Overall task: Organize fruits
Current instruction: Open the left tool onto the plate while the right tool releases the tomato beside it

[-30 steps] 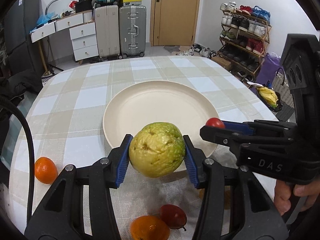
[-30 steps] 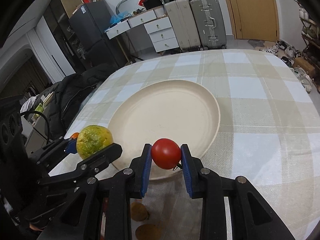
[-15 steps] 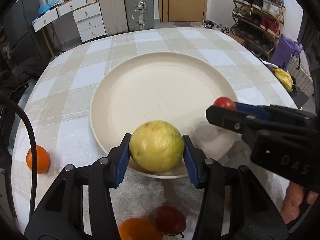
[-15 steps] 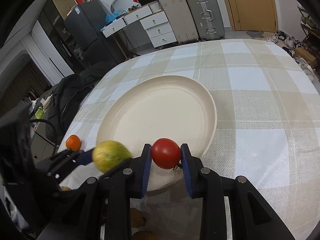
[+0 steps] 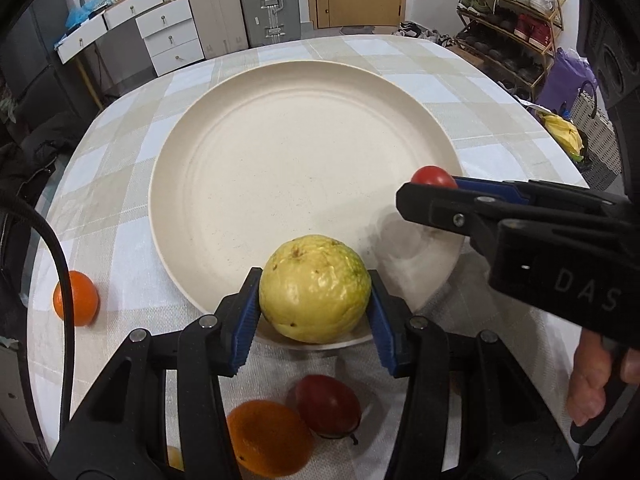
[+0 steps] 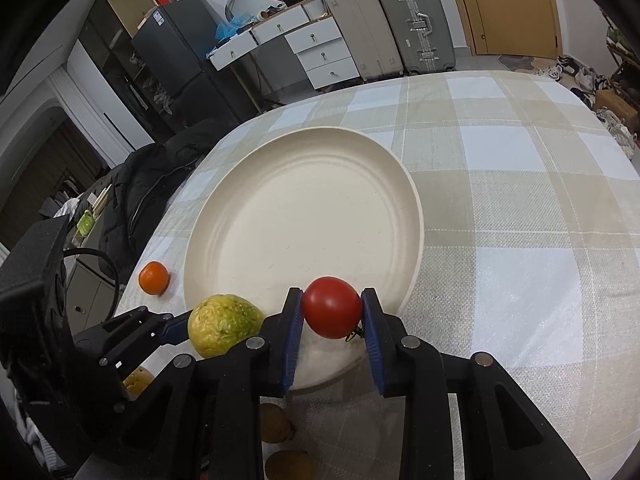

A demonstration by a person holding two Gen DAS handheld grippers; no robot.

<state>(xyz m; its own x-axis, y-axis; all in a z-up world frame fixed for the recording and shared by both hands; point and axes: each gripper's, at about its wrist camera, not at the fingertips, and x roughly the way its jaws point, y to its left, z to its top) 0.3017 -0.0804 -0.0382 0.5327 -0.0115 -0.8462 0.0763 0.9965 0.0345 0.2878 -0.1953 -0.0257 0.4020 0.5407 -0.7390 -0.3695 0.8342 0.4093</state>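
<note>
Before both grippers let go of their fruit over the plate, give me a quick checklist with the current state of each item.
1. Left gripper clamped on the yellow-green fruit: ok.
2. Right gripper clamped on the red tomato: ok.
3. Yellow-green fruit over the plate, at its near rim: ok.
4. Tomato inside the plate's rim: ok, though close to the edge.
5. Plate bare where both would land: ok.
6. Either fruit already resting on the plate: cannot tell.

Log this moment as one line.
left claw: shut on yellow-green guava | right claw: shut on red tomato | round cream plate: bare
</note>
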